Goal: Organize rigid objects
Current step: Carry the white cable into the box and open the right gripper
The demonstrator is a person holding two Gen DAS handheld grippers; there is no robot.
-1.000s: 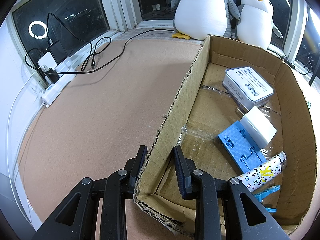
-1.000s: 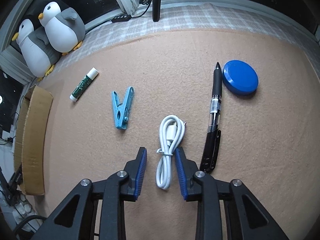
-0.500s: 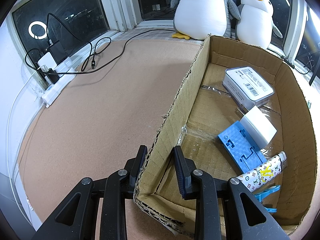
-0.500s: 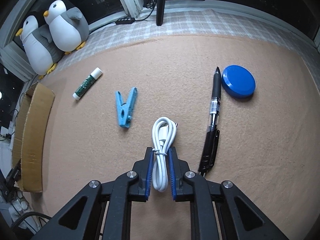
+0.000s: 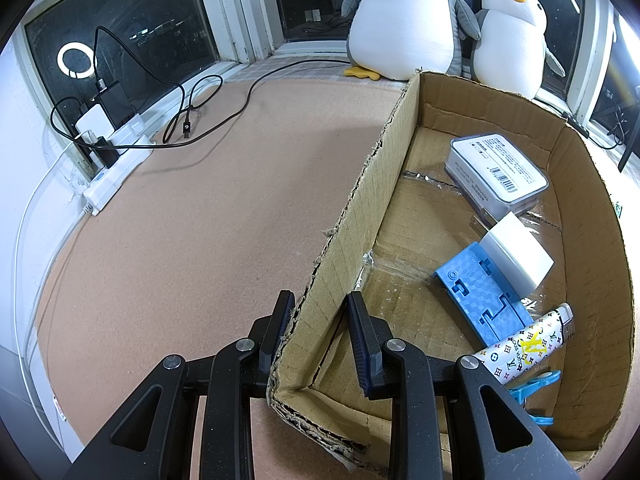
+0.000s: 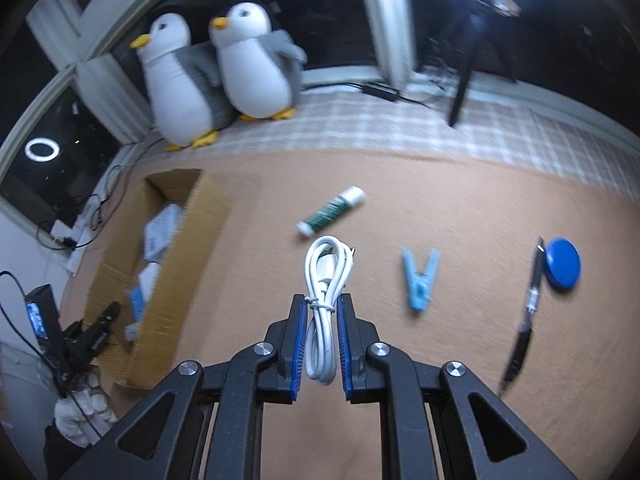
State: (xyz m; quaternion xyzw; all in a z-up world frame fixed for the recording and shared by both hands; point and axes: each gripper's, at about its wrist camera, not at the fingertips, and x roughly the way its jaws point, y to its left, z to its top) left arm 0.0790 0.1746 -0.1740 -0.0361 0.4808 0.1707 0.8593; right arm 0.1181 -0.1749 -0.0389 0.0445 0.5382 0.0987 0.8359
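right gripper [image 6: 323,312]: we see it pinching the coiled white cable [image 6: 326,280], lifted off the mat
cable axis: runs along the fingers, loop end pointing away
left gripper [image 5: 320,316]: clamped on the cardboard box [image 5: 352,232] wall
loose on mat: one clip [image 6: 419,284], one pen [image 6: 526,316], one blue lid [image 6: 563,264], one glue stick [image 6: 331,216]

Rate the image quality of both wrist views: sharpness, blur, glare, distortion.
Left wrist view: sharp throughout; the label on the white case is crisp, a ring light reflects in the dark window, and fisheye bends the cardboard box walls. Right wrist view: motion blur smears the penguins, glue stick and pen, while the white cable in the right hand-held gripper stays sharp; a lamp overexposes the top edge.
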